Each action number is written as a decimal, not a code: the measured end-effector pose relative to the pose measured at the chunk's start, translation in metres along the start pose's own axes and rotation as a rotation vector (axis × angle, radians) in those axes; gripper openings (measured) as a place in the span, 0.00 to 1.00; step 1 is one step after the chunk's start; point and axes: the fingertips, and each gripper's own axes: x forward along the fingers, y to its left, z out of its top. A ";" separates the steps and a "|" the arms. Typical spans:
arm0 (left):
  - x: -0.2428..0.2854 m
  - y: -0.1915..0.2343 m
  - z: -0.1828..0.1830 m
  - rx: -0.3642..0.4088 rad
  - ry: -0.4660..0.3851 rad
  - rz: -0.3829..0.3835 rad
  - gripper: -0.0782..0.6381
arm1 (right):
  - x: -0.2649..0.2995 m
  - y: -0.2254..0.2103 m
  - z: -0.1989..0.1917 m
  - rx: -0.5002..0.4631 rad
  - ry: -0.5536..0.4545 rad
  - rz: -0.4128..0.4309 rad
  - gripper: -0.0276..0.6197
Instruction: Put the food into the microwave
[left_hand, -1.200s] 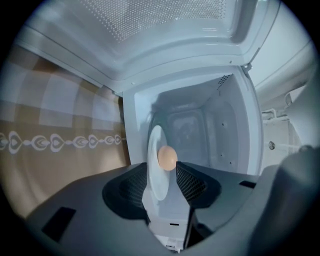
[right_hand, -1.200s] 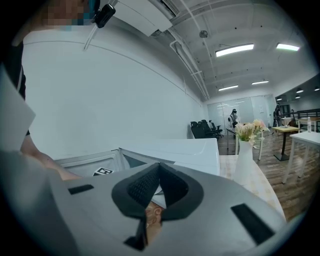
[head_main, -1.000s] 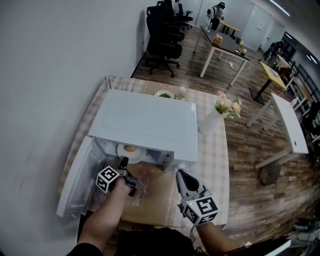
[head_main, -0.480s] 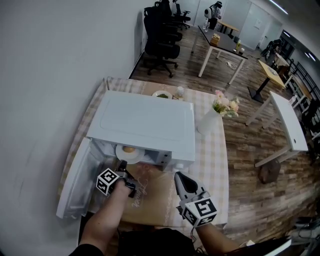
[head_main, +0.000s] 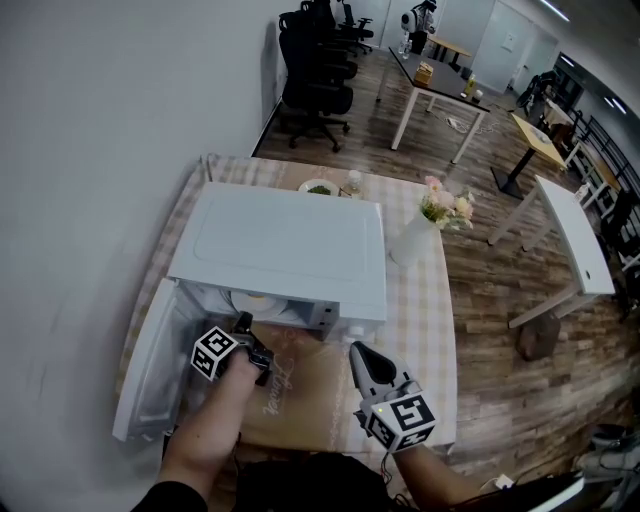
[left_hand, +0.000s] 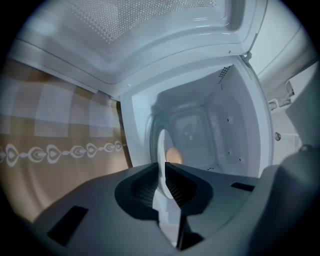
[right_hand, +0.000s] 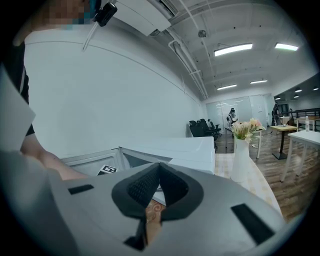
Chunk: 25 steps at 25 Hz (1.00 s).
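Seeing left gripper (head_main: 244, 322) at mouth of microwave (head_main: 280, 250), door (head_main: 150, 365) swung open to left. My left jaws have just been closing, I read them clamped on near rim of white plate (left_hand: 161, 147); plate sits inside cavity, food (left_hand: 173, 155) a pale orange lump on it. Right gripper (head_main: 361, 352) clenched, nothing in it, hovering over brown mat (head_main: 300, 400) on counter (head_main: 432, 300), before microwave's right front corner. Vase of flowers (head_main: 412, 238) stands beside microwave
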 end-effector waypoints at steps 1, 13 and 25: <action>0.001 -0.001 -0.001 0.007 0.007 -0.012 0.17 | -0.001 0.000 0.000 0.002 0.005 -0.002 0.05; -0.027 -0.004 -0.010 0.679 0.060 0.116 0.34 | -0.001 0.007 0.001 -0.007 -0.005 0.017 0.05; -0.013 -0.001 -0.023 0.983 0.167 0.116 0.18 | -0.003 0.008 -0.004 0.010 0.001 0.016 0.05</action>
